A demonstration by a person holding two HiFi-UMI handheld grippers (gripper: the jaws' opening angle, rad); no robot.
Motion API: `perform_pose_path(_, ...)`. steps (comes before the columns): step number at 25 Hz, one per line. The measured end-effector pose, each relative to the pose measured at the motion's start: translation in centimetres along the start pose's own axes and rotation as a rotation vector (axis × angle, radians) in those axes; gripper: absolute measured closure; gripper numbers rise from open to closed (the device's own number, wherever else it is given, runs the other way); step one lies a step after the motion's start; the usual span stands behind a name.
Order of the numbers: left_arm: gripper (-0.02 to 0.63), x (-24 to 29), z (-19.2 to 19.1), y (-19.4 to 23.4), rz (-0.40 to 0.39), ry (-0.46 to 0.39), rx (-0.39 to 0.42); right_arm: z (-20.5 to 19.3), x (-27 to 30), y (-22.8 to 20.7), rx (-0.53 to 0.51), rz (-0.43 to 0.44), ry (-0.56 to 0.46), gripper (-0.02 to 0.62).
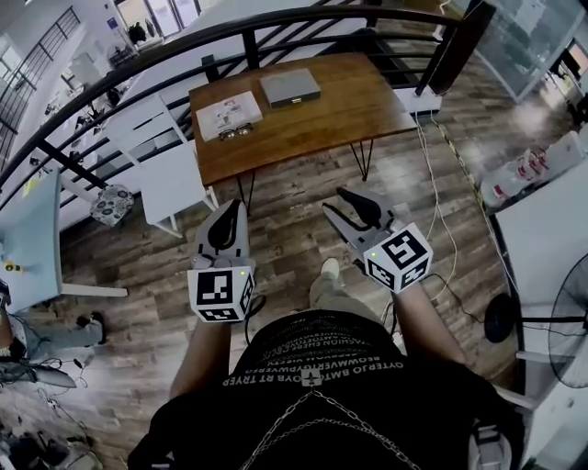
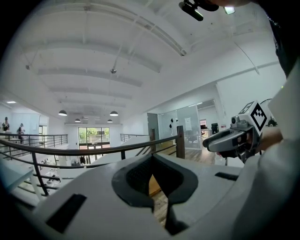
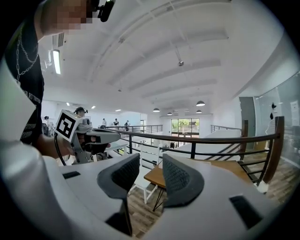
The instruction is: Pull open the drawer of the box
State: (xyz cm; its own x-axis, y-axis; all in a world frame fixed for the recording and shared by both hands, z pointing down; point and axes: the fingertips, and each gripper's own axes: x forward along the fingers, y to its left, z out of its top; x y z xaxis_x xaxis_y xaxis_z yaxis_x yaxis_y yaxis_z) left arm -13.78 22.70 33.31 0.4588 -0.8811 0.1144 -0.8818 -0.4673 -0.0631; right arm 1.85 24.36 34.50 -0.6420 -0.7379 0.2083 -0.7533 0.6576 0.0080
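Black printed shirt with a chain over it fills the bottom of the head view, both my forearms reaching out from it. Left gripper is held over the wood-plank floor, marker cube toward me, jaws pointing ahead. Its own view shows the pads closed tip to tip, only the hollow between them left, nothing in it, a sliver of table showing through. Right gripper is beside it, angled up and to the left, jaws clearly spread. In the right gripper view there is a wide gap between the two ribbed pads, and nothing is gripped, only table edge and floor beyond. Neither gripper touches anything, and each shows off to the side in the other's view. Task item: grey flat box sits on the far half of the wooden table, which stands on thin black legs ahead of me, well apart from both grippers. Can't make out the drawer front from here. Next to the box, to its left on the same tabletop, lies a white and red printed pack, not touching it. Black railing runs behind the table, a white chair stands off the table's left side, and a standing fan is at the far right.
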Motion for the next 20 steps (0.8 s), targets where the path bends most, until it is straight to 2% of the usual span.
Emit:
perform_pose_path(10,0.600,5.9,-0.9,-0.5,-0.009,0.028,-0.027,-0.5,1.9,-5.5,0.007,0.004,0.045,0.445)
perform_pose_path(15,0.600,9.8,-2.5,-0.1,-0.008,0.068,-0.038,-1.6,4.3,-8.5,0.024,0.018,0.067,0.445)
perform_pose_path(20,0.600,14.4,-2.3,0.8,0.005,0.076,-0.036,-1.7,7.3,-11.9,0.023,0.049,0.077,0.445)
